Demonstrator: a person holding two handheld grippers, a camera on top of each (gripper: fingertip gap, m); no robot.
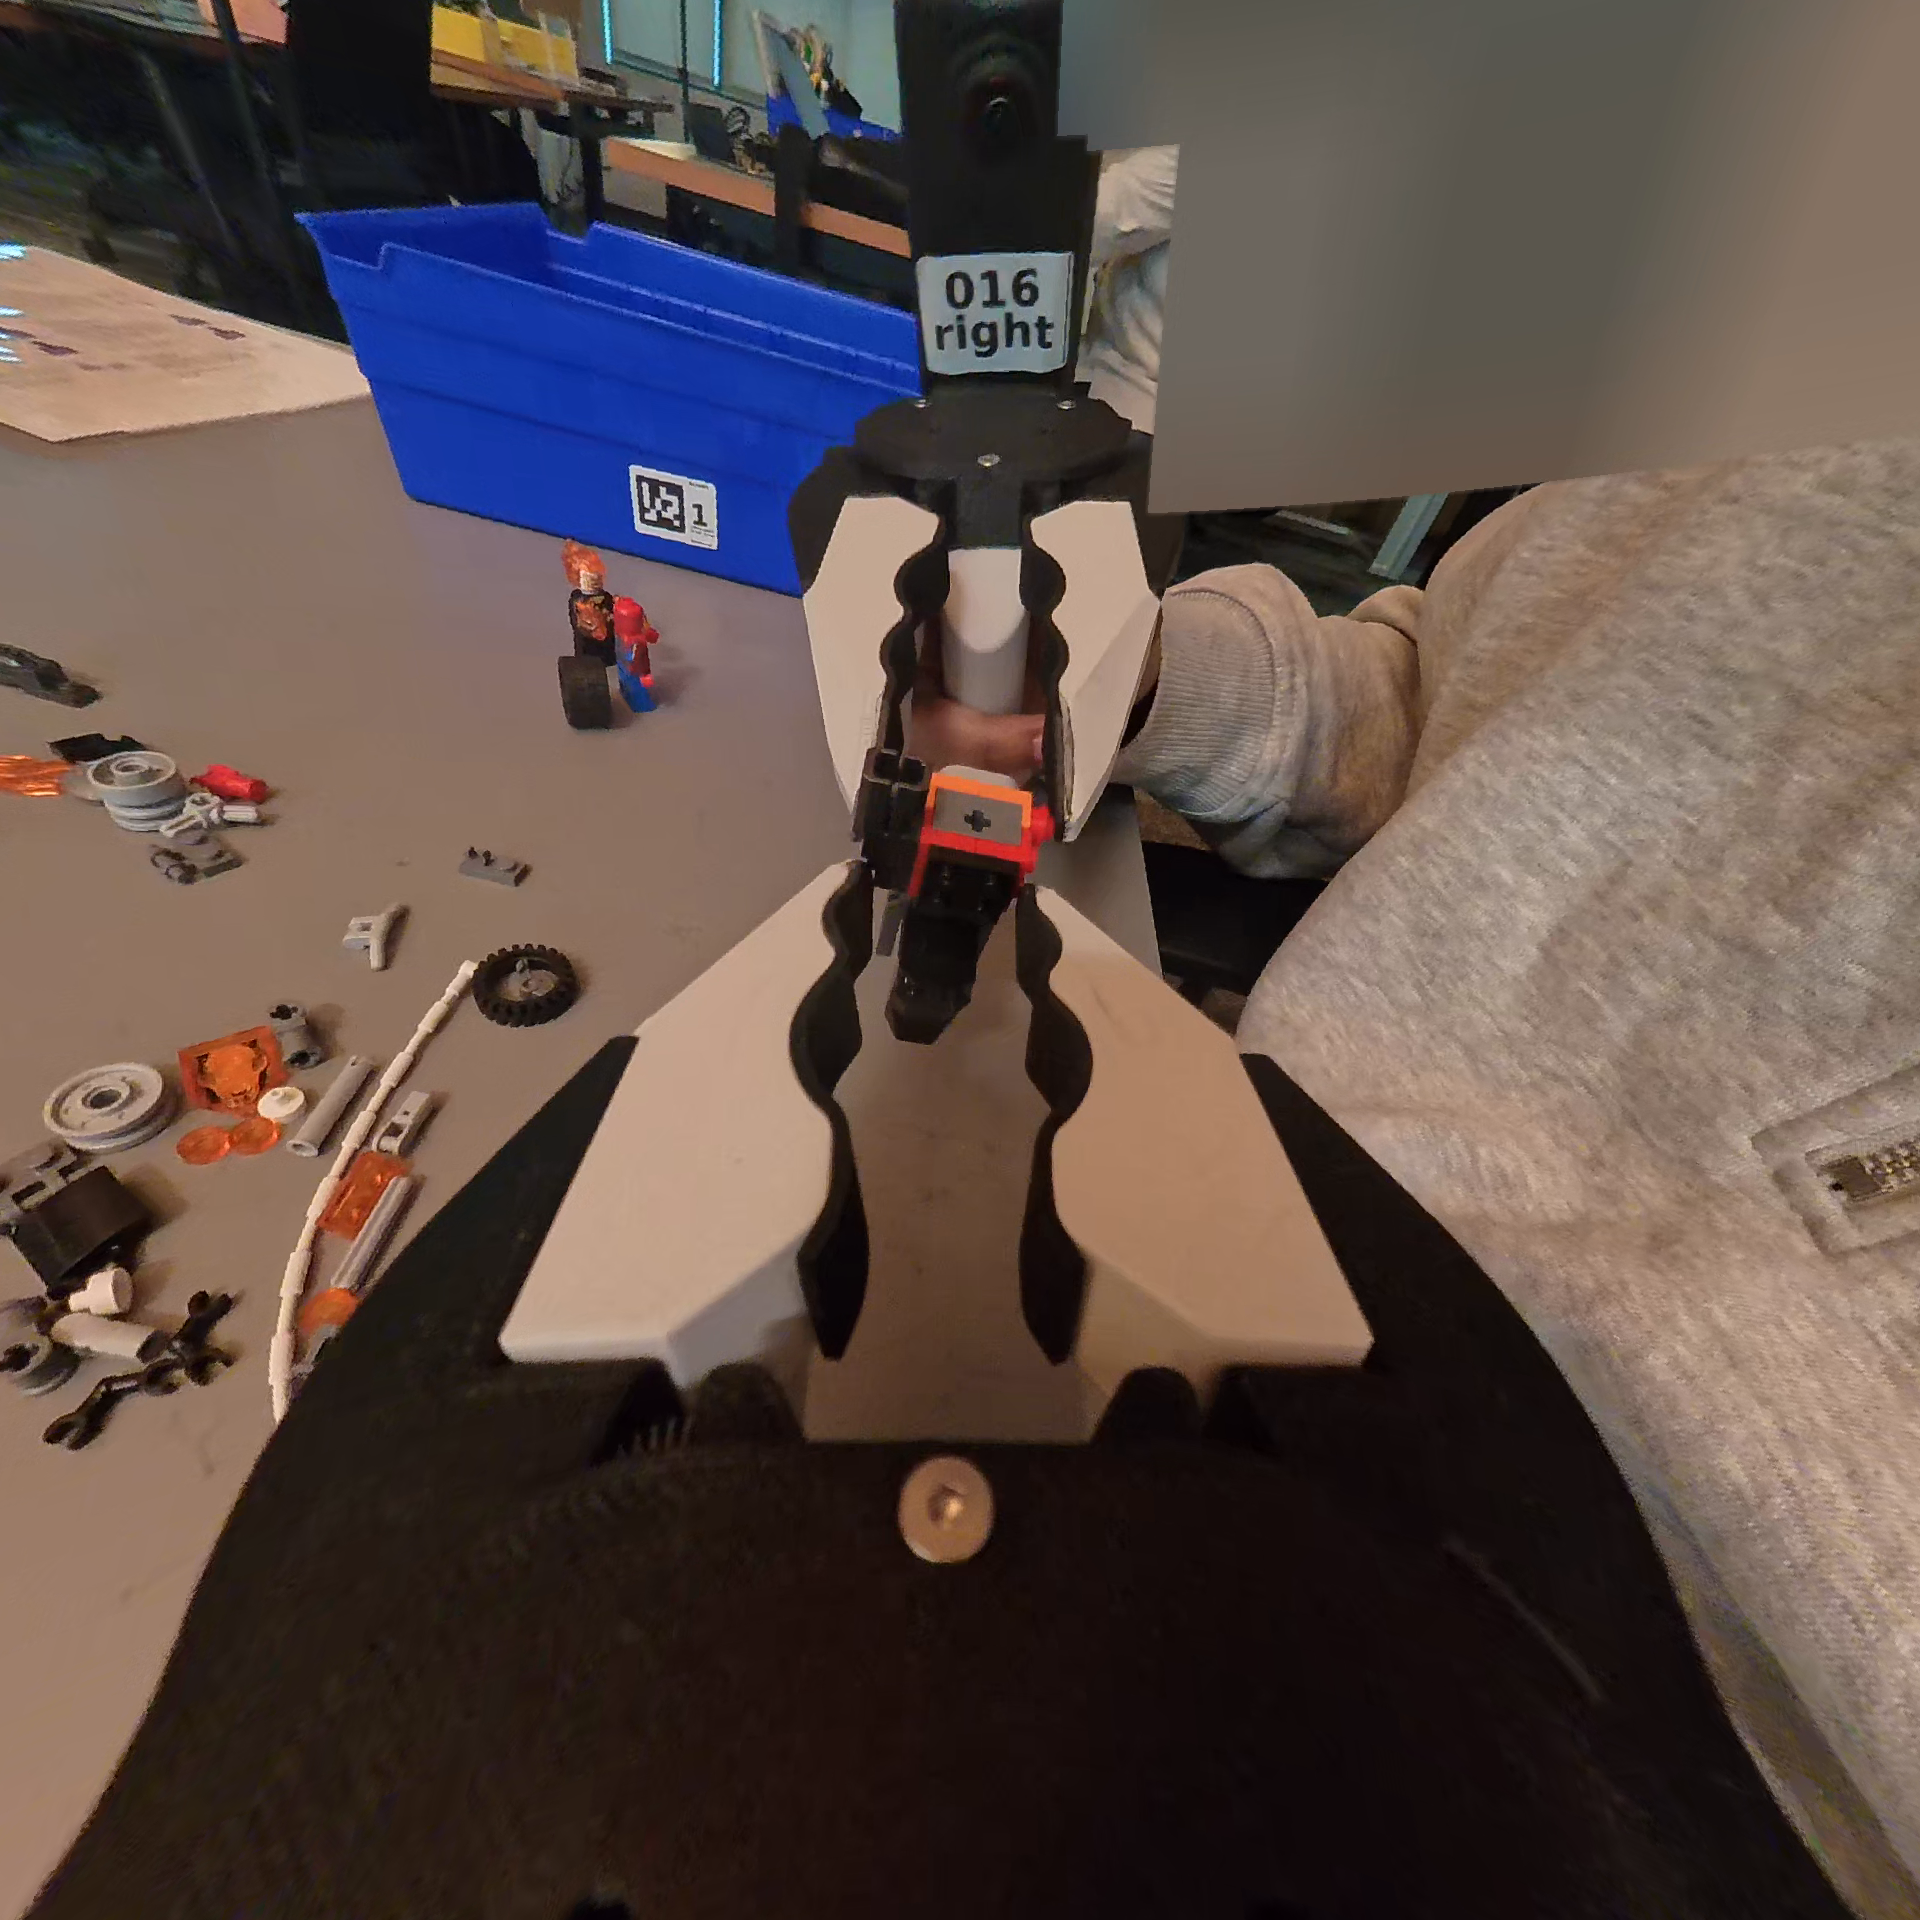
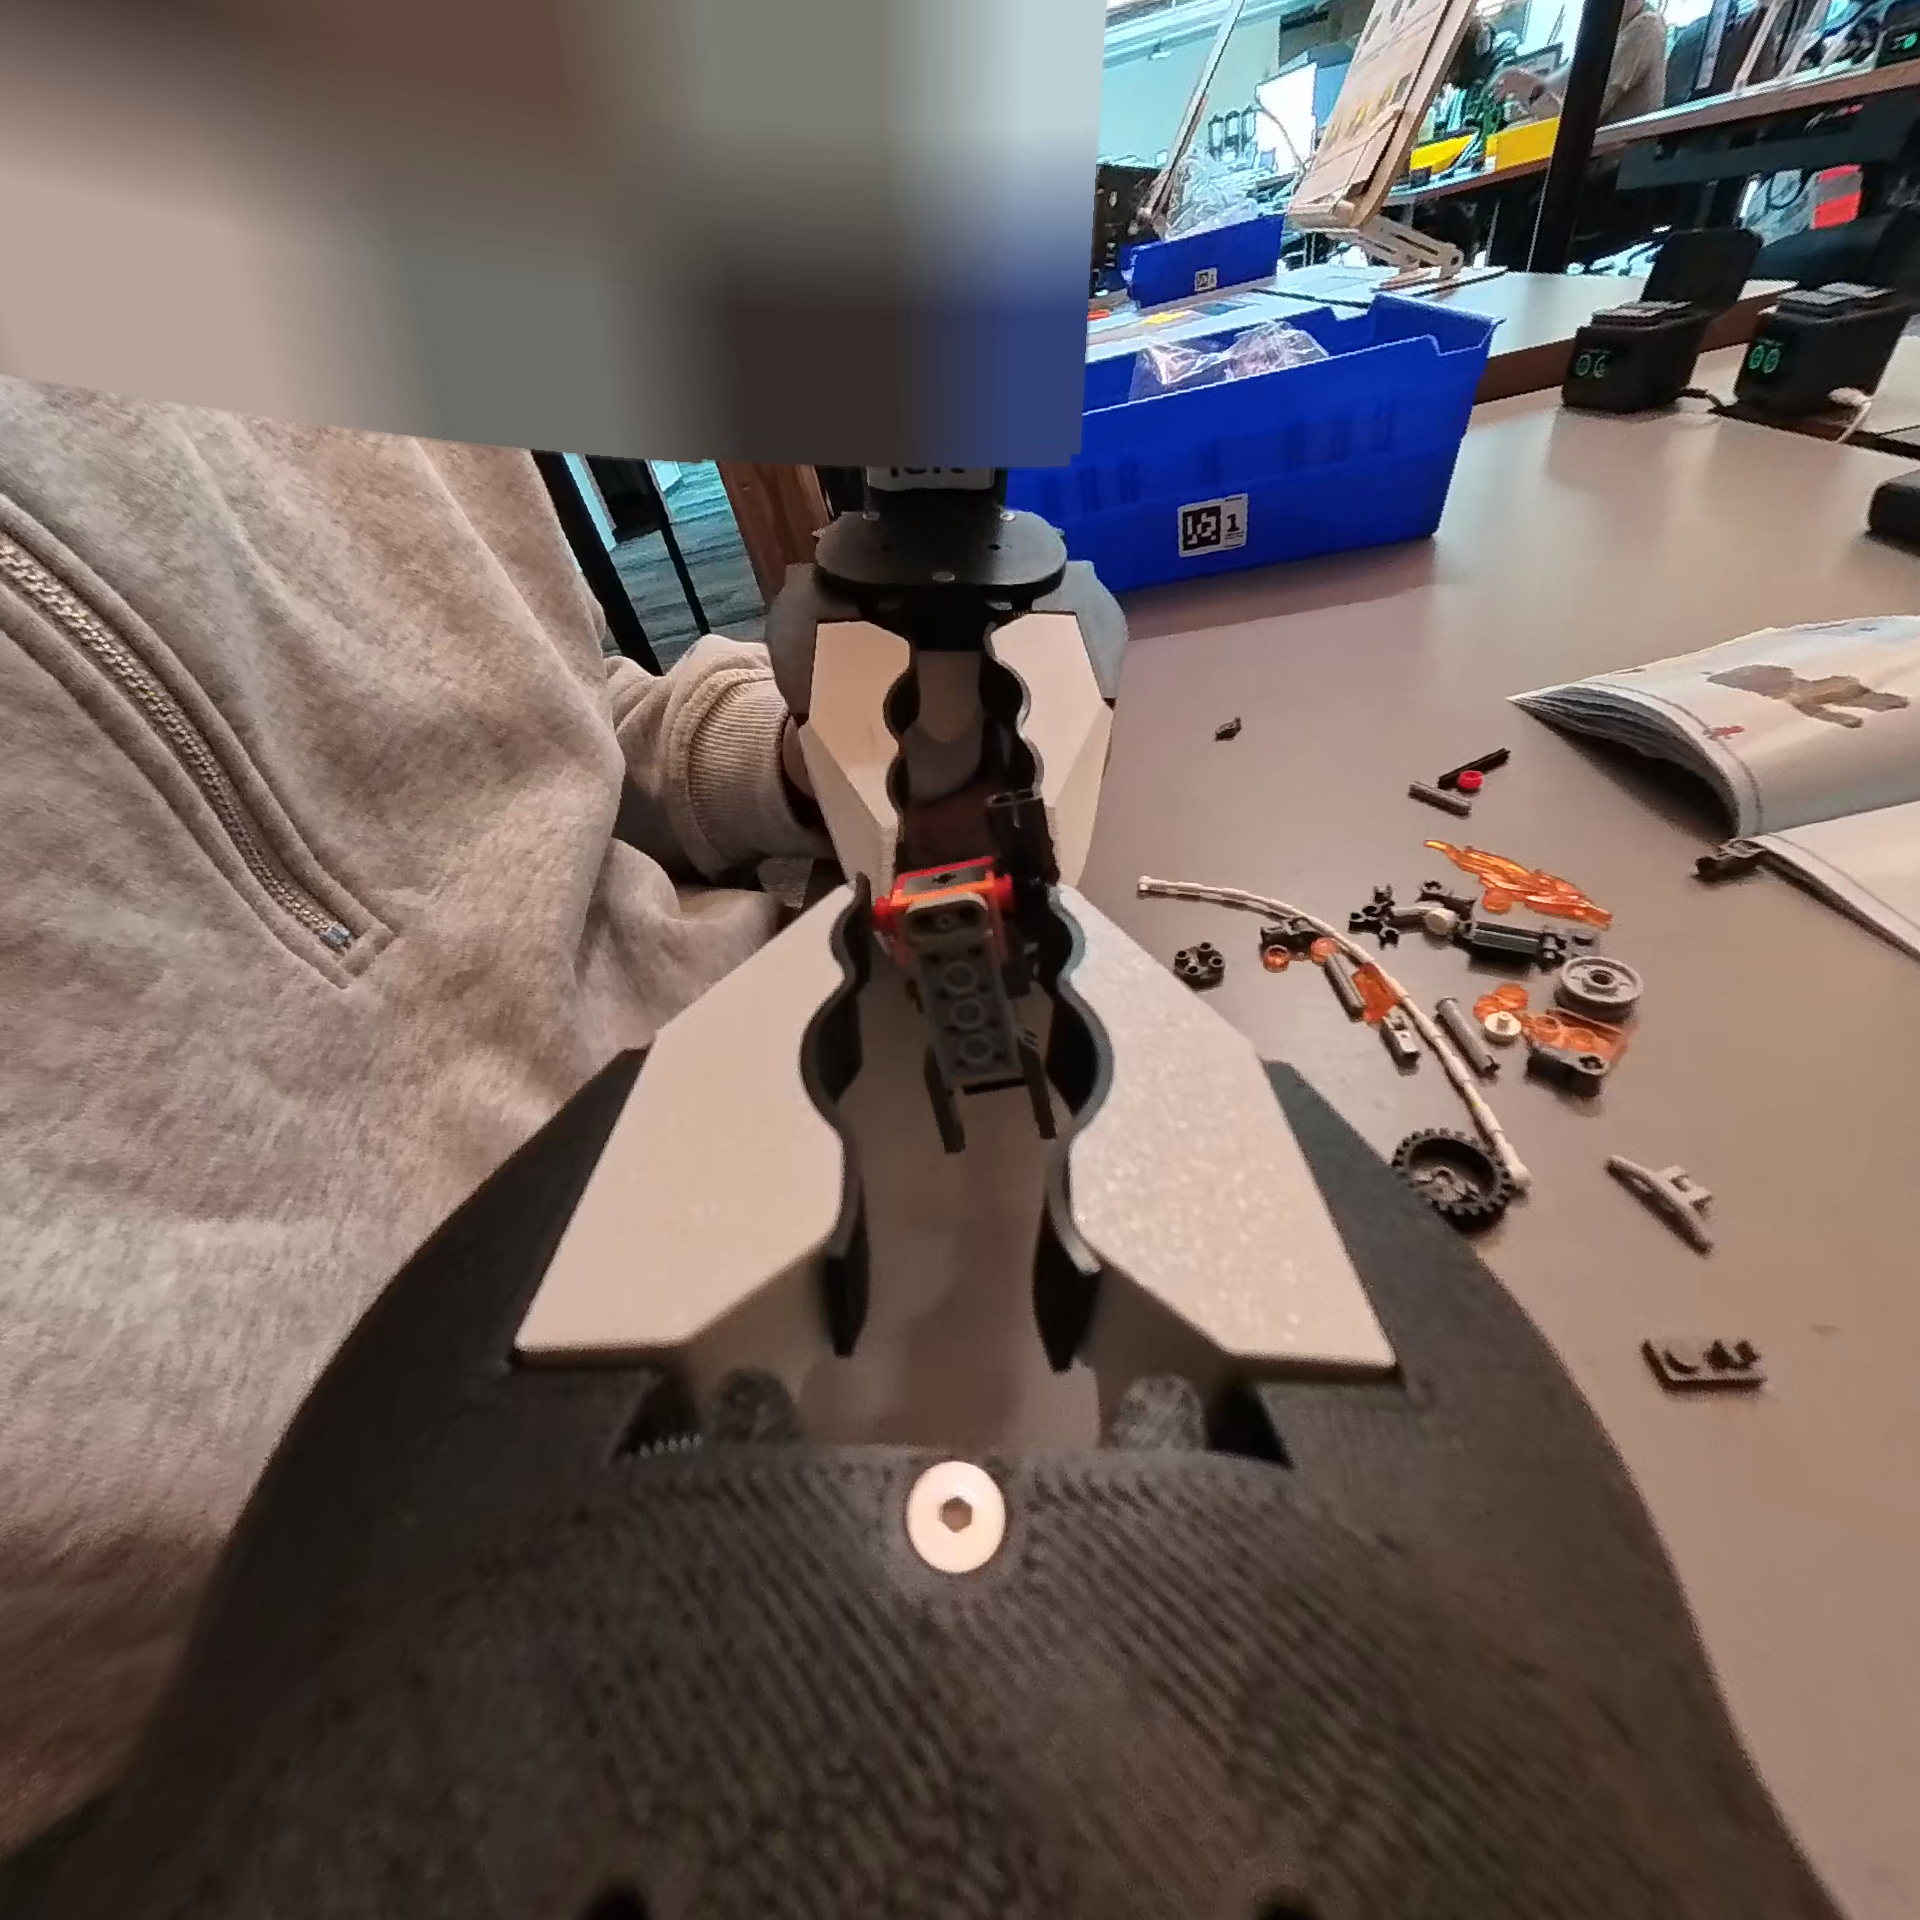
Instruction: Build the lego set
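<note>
Both grippers are clamped nose-to-nose on the part-built lego assembly, held in the air off the table: left gripper, right gripper. It's light and stiff but likely pops apart at the joints, so grip the red-orange block. Only the right wrist view shows the grey holed beam; only the left shows the two minifigures.

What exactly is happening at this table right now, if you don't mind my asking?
A person in a grey sweatshirt holds two handheld grippers tip to tip. The left gripper and the right gripper meet at a small red and black lego assembly, held above the table edge. Loose lego parts and two minifigures lie on the grey table, near a blue bin.
</note>
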